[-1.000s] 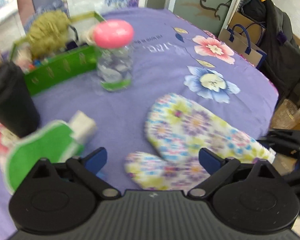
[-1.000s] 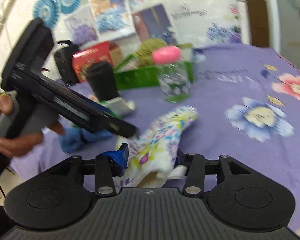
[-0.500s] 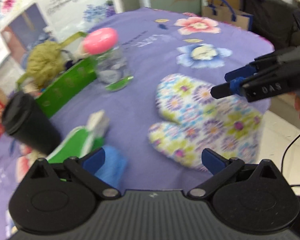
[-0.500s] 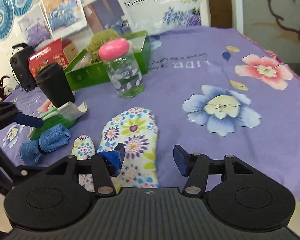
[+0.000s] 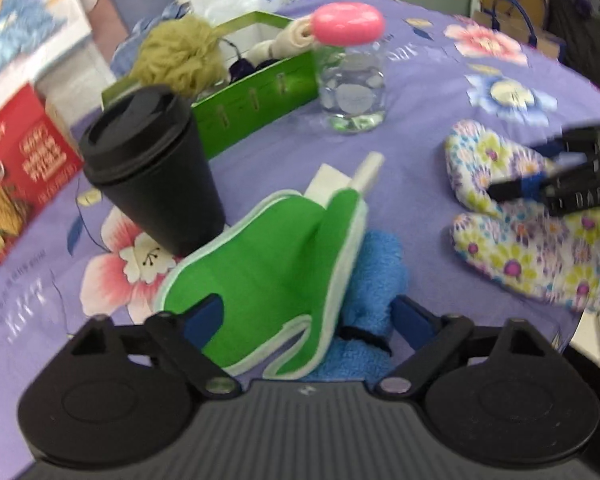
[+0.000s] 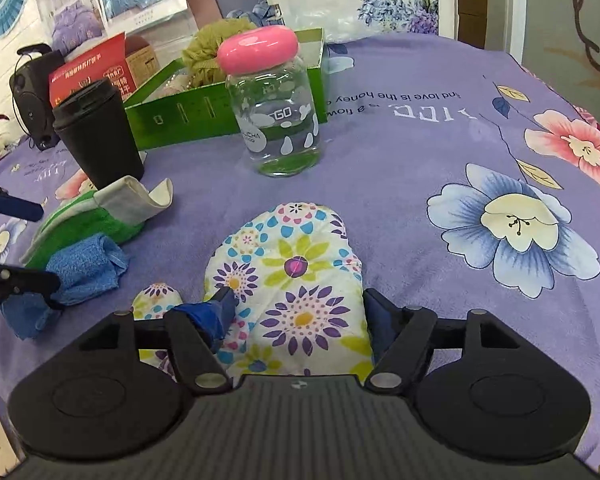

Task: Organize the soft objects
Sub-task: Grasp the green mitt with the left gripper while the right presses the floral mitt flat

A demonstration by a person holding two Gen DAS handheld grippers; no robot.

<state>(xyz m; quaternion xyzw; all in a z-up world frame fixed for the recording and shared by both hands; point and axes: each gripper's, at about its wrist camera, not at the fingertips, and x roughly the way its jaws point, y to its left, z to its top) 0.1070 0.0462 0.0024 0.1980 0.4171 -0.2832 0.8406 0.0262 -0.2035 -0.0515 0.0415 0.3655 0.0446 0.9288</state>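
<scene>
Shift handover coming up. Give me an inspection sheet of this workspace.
Surface: purple floral cloth, flat.
Job's things: floral mitt flat; green mitt leaning on blue towel.
Clutter: black cup, jar, green box holding a loofah, red box.
Grippers: left gripper open around green mitt and towel; right gripper just opening, mitt between.
Cables: on speaker.
Surroundings: posters.

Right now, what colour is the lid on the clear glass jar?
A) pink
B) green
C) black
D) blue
A: the clear glass jar beside the green box wears a rounded pink lid; the black lid belongs to the cup.
</scene>
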